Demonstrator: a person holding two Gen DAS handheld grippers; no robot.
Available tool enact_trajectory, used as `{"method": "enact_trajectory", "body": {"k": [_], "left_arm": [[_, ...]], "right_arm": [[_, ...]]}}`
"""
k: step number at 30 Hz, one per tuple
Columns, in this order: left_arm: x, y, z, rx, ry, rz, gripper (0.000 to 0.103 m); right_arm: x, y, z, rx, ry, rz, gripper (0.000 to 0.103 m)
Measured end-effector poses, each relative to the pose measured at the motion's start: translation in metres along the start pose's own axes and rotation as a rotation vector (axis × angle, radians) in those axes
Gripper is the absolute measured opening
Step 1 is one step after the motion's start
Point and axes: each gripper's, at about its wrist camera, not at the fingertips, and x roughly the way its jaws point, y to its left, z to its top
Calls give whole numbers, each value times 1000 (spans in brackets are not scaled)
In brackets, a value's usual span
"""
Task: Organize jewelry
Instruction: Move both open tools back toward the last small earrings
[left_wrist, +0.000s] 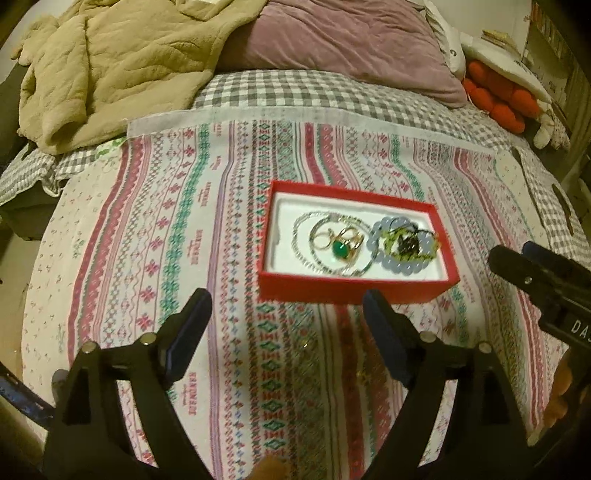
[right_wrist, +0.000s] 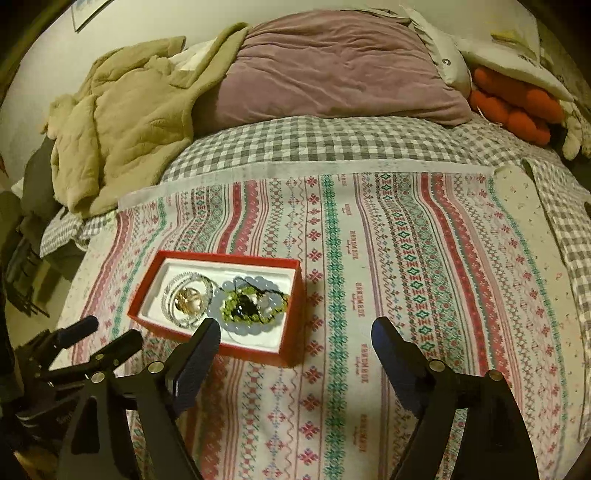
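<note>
Both hand-held grippers, left (left_wrist: 284, 314) and right (right_wrist: 295, 341), hover wide apart and empty over the bed, jewelry sitting in the red box (left_wrist: 354, 288), likely light, tangly, best pinched by a ring band.

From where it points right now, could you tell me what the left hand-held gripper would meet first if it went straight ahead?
Probably the near wall of the red box, which lies just beyond the open left hand-held gripper; depth is hard to judge, so it might touch the patterned cloth first.
</note>
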Motion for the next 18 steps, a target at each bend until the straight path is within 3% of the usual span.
{"method": "enact_trajectory", "body": {"k": [5,18], "left_arm": [[-3,4,-9,26,6,24,99],[-1,18,-31,50,52,18,101]], "right_arm": [[1,2,-11,-38,20,-10,91],[9,-1,-30,-65,95,4,91]]}}
